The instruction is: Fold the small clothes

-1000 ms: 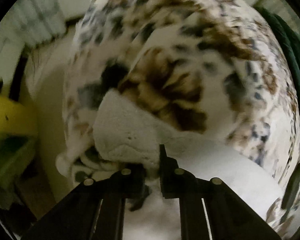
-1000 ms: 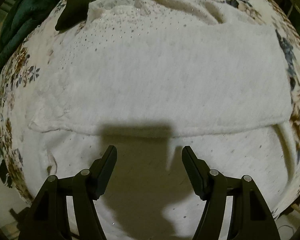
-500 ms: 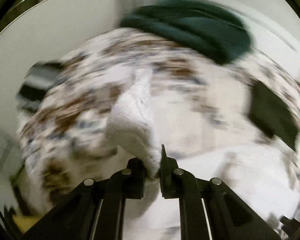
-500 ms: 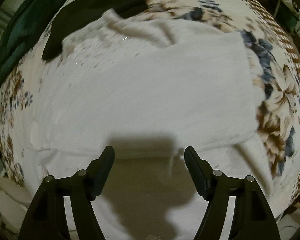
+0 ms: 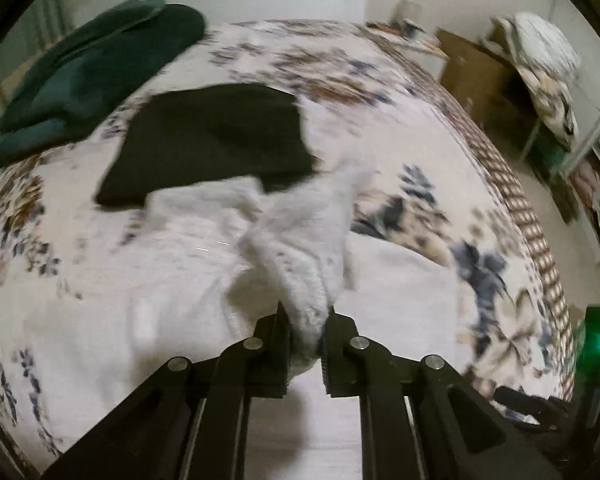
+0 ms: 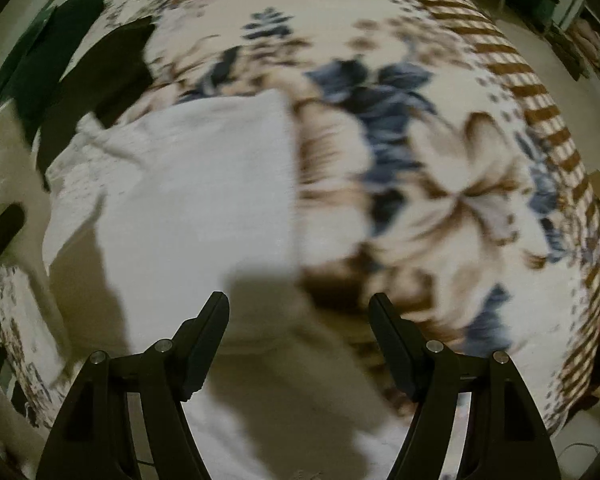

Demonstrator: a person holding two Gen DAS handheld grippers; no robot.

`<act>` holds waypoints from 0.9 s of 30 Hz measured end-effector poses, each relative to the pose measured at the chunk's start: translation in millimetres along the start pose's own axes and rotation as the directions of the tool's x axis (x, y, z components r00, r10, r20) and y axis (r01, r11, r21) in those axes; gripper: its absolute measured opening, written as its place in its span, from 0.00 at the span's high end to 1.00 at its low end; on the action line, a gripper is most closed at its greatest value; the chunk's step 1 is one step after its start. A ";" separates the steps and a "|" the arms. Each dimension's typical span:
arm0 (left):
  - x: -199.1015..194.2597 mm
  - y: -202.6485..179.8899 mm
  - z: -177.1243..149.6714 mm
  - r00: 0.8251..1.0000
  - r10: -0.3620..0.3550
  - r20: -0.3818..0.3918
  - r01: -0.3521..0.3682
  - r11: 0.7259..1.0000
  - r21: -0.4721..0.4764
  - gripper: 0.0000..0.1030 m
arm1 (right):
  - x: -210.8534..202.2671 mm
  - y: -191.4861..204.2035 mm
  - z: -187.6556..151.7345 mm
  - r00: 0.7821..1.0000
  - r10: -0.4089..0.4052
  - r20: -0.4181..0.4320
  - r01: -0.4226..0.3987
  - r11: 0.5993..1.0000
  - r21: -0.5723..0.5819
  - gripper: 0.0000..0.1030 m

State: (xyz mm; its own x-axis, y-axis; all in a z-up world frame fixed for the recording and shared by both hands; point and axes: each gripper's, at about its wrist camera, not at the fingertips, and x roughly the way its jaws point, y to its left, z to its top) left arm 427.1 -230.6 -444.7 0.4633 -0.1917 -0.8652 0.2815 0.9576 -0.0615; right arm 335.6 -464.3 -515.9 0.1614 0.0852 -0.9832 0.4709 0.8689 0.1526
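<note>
Left gripper [image 5: 306,340] is clamped tight on a bunched-up bit of the white garment [image 5: 300,240], with the fabric rising out of the jaws toward 12 o'clock in a peaked fold. The rest of that white garment lies spread on the floral bedspread [image 5: 440,128], filling the lower half of the left wrist view. Just past it at about 11 o'clock there's a black cloth [image 5: 212,136] lying flat, its near edge tucked under or touching the white one, can't really tell which. Further out at 10 o'clock sits a dark green blanket [image 5: 88,72], bunched up near the bed's far edge. Right gripper [image 6: 298,344] has its jaws wide apart with nothing between them, hanging over the white garment's [image 6: 188,200] right-hand edge, where white fabric meets the flower print. The right wrist view is pretty blurry, so fine detail there is a wash.
</note>
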 end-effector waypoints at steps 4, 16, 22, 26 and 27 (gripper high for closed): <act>-4.9 -11.1 -5.4 1.000 -0.003 0.003 0.003 1.000 0.011 0.78 | -9.8 -26.9 9.4 1.000 0.014 -0.007 -0.014 1.000 0.026 0.28; -50.1 158.3 -58.4 0.958 0.286 -0.011 -0.281 0.936 -0.210 0.12 | -26.7 8.5 52.8 0.973 0.228 0.037 -0.230 0.967 0.110 0.28; -25.4 240.5 -96.6 0.902 0.399 -0.166 -0.431 0.855 -0.287 0.12 | 23.4 57.7 70.6 0.986 0.162 -0.030 -0.159 0.984 0.074 0.30; -8.6 262.6 -99.7 0.888 0.419 -0.189 -0.459 0.835 -0.304 0.12 | 40.7 73.1 66.5 0.992 0.105 -0.064 -0.102 0.994 0.048 0.88; -6.2 266.6 -97.0 0.890 0.418 -0.185 -0.456 0.834 -0.311 0.12 | 32.0 75.1 64.1 0.996 0.079 -0.028 -0.078 0.996 0.036 0.90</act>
State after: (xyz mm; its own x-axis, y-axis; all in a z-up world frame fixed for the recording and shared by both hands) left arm 417.8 46.8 -504.0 0.3741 0.2693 -0.8874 -0.2380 0.9527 0.1887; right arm 431.8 -427.7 -529.5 0.1737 0.1673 -0.9705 0.4875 0.8416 0.2324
